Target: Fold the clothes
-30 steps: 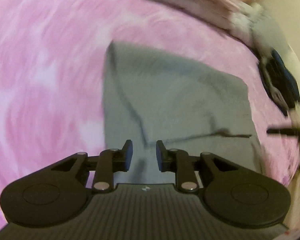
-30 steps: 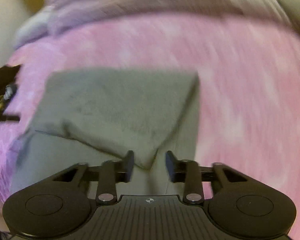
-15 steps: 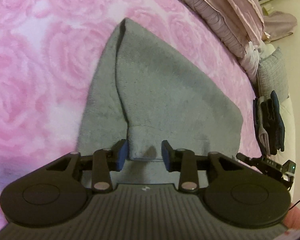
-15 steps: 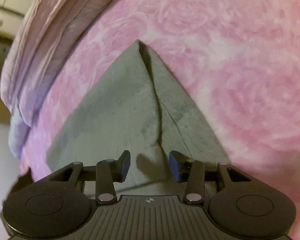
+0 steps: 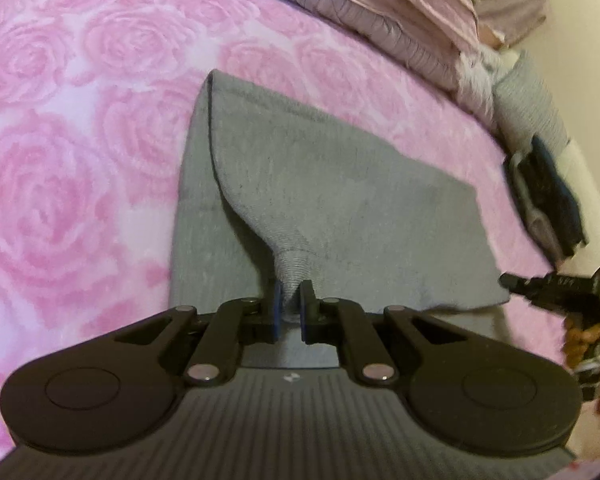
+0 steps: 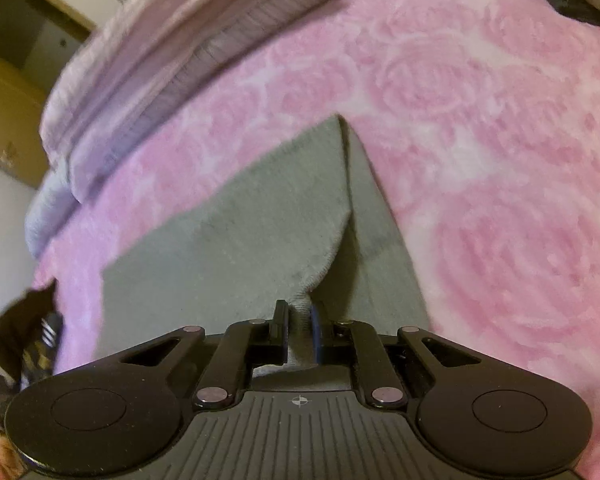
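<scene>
A grey knit garment (image 5: 340,184) lies partly folded on a pink rose-patterned blanket (image 5: 60,160). My left gripper (image 5: 291,304) is shut on a ribbed corner of its upper layer, which rises in a peak from the cloth. In the right wrist view the same grey garment (image 6: 240,240) spreads ahead, and my right gripper (image 6: 299,320) is shut on its other near corner, lifted slightly off the lower layer. The other gripper's black fingertip (image 5: 540,284) pokes in at the right of the left wrist view.
A lilac-pink quilt (image 5: 380,4) is bunched along the far edge of the bed. Folded dark blue and grey clothes (image 5: 548,200) sit at the right edge. A pale wall and wooden furniture (image 6: 8,92) show beyond the bed on the left.
Both grippers were open astride the garment's near corners half a second ago; both have now shut on those corners and raised them a little.
</scene>
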The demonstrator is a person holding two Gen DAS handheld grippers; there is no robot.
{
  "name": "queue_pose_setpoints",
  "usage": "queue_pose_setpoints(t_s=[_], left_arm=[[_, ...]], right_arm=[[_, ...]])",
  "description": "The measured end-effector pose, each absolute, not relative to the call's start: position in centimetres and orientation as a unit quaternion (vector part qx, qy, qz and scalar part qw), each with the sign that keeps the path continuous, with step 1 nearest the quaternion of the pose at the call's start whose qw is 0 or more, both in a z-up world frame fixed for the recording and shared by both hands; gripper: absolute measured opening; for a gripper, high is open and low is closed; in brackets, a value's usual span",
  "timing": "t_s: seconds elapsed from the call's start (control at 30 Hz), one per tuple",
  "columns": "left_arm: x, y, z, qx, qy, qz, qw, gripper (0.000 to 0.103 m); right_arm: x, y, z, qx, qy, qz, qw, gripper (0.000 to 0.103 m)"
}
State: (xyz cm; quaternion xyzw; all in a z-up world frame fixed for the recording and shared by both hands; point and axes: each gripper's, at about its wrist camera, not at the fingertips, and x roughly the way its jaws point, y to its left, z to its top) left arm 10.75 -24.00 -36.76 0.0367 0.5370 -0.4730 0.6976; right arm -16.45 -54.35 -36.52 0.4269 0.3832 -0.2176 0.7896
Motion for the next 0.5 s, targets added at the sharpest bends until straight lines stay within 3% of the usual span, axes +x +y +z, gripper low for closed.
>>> queue_pose_setpoints(t_s=[0.07,0.13,0.37,0.5], left_arm=[[10.0,-24.5,-37.2,0.076,0.524,-0.461,0.712,0.013],[9.6,-24.5,-37.3,0.086,0.515,-0.449,0.725,0.016],[8.0,-23.8,-34.6,0.084,0.462,-0.435,0.768,0.017],[6.6,-25.7,-36.5,0.149,0.466,-0.461,0.74,0.018]], right_arm=[[-15.9,-53.8,-37.3,0.398,0.409,-0.228,0.788,0.008],[-16.0,-52.8,-37.2,0.364,0.428,-0.244,0.79,0.023],[-16.1,-49.2,-33.9,0.276,0.4,-0.228,0.844,0.024],[-15.1,-47.7,-35.9,0.254,0.438,-0.191,0.841,0.024]])
